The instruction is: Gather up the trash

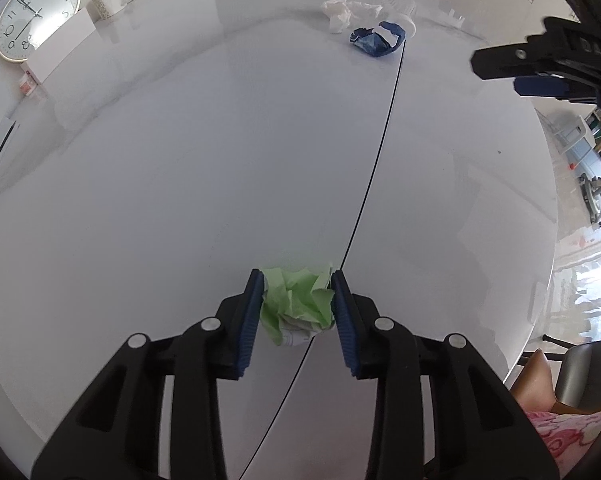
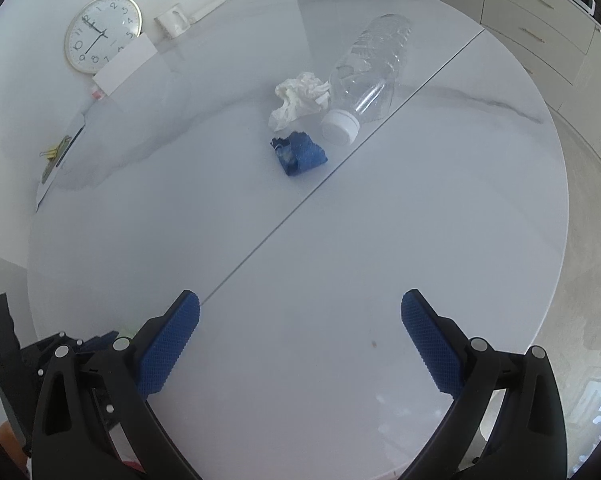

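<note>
The crumpled green paper is clamped between the left gripper fingers, resting on the bench. The right gripper fingers are spread wide, nothing held.

Bright, soft daylight — glossy glare, fisheye-warped edges.
</note>
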The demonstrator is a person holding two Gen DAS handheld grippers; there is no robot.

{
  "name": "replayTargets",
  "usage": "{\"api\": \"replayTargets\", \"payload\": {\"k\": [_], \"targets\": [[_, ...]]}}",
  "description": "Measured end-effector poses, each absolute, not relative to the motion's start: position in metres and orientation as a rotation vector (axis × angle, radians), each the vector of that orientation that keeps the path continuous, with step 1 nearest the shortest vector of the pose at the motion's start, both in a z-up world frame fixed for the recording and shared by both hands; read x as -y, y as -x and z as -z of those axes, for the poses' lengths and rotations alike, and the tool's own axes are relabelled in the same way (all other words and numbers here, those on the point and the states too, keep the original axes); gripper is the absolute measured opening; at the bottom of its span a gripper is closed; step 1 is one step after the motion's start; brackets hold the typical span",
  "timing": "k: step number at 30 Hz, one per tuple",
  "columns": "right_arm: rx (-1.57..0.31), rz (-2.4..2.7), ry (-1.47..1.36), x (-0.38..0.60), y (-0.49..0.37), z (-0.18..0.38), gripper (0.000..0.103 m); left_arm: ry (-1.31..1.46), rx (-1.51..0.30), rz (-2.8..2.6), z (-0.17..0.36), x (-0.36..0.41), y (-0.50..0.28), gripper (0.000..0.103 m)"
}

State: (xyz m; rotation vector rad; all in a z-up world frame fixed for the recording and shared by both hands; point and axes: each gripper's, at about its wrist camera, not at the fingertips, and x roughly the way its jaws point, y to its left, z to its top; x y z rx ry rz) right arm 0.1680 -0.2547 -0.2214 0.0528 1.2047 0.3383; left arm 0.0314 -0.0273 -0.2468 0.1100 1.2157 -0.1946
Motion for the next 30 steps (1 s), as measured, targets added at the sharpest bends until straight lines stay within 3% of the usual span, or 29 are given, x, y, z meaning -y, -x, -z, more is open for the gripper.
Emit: {"api": "replayTargets", "payload": {"k": [5,7,17,24,30], "targets": [[-1.182,-0.29,-0.068,0.238,-0.21,0.236,0.1,-0.076,-1.206,0.244,0.24,0.02,-0.056,0.034],[-1.185,-0.27,-0.085,0.234,-0.225,0.244,0.089,-0.048,-1.21,0.258,0.238,0.013,-0.064,0.034],[-1.225,-0.193,-0.099,0.218,-0.263,0.272,0.063,0.0,-1.203,0.272,0.226,-0.01,-0.082,0.034],[-1.234,-0.211,-0.083,0.212,-0.266,0.272,0.032,0.007,-1.217,0.272,0.224,-0.017,-0.079,0.034],[-1.229,-0.235,-0.052,0.206,-0.264,0.267,0.022,-0.011,-1.22,0.268,0.221,-0.007,-0.081,0.034]]}}
